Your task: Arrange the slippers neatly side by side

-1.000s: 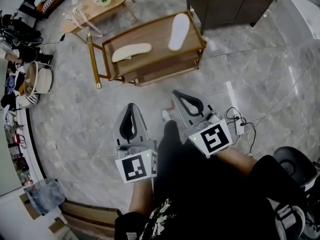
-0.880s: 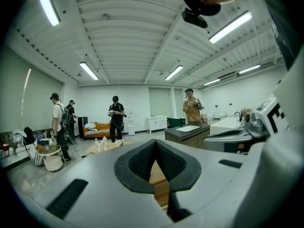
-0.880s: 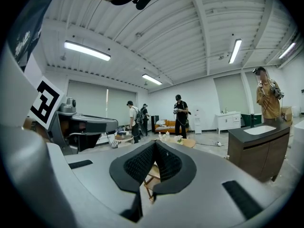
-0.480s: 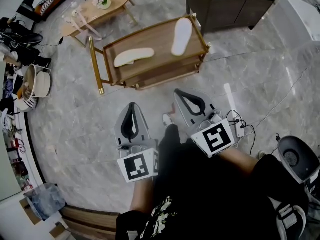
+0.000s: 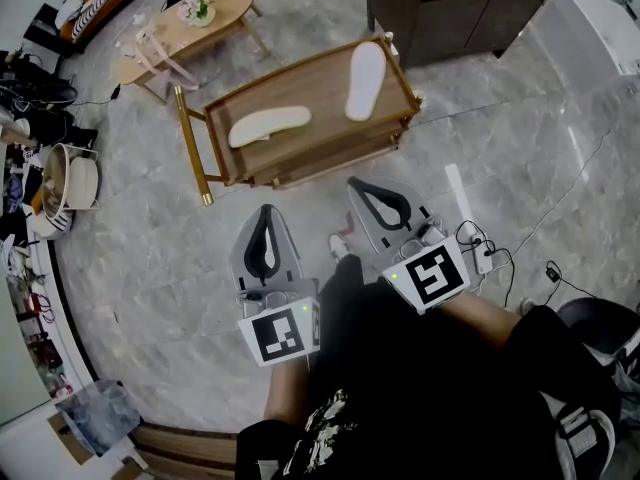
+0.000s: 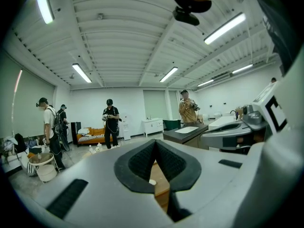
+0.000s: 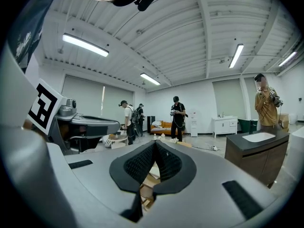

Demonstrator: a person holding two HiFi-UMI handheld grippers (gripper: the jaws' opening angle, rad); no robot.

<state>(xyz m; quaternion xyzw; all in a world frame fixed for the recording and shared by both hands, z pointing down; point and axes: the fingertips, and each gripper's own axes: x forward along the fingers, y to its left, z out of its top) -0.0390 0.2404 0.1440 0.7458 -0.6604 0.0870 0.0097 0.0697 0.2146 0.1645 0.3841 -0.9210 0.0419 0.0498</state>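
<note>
Plainly, square markers (image 5: 277, 335) cap left tongs (image 5: 264, 211) and right tongs (image 5: 355, 183).

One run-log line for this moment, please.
left gripper: shut, empty | right gripper: shut, empty | both short of wooden table | left slipper, right slipper: on it, apart, unaligned

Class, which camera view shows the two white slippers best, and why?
The head view: the left slipper and right slipper lie whole on the wooden rack, apart. The gripper views show only slivers of wood between their shut jaws.
</note>
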